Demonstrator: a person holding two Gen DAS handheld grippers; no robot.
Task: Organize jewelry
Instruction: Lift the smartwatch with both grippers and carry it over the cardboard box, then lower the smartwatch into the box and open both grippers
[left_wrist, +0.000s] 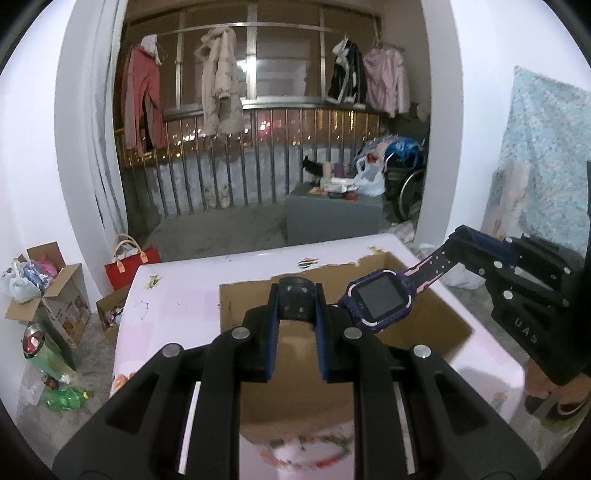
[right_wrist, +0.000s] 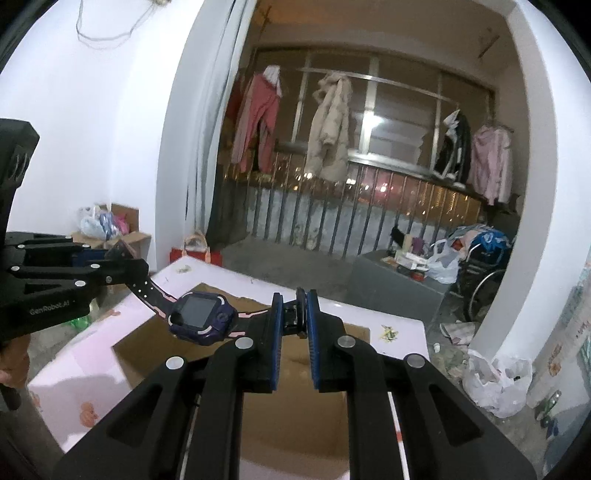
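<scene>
While a child-style smartwatch (left_wrist: 376, 301) hangs stretched in the air above an open cardboard box (left_wrist: 436, 325), two hand-held grippers share its weight. At left, the left gripper (left_wrist: 298, 306) has its blue-padded fingers (left_wrist: 272, 332) closed across the width of one perforated black strap end. At centre, the purple case with its dark screen sits between the two tools, tilted and touching neither, directly over the box's mouth. At right, the right gripper (right_wrist: 295, 314) pinches the other strap end, where what looks like the buckle shows between the pads. The box itself stands on a pale pink table (left_wrist: 177, 306); whether anything already lies inside it cannot be told from either view.

The watch looks light, with nearly all its weight in the rigid case. The straps appear soft and rubbery: they bend readily and should give the pads good friction, but they offer no stiffness, so the case is likely to swing or sag the moment one end is let go. The screen is the fragile part and is best kept clear of the fingers and the box edge. The present holds, flat across each strap and away from the case, seem the sensible ones. Lowering both ends together before release would probably spare the case a drop.
</scene>
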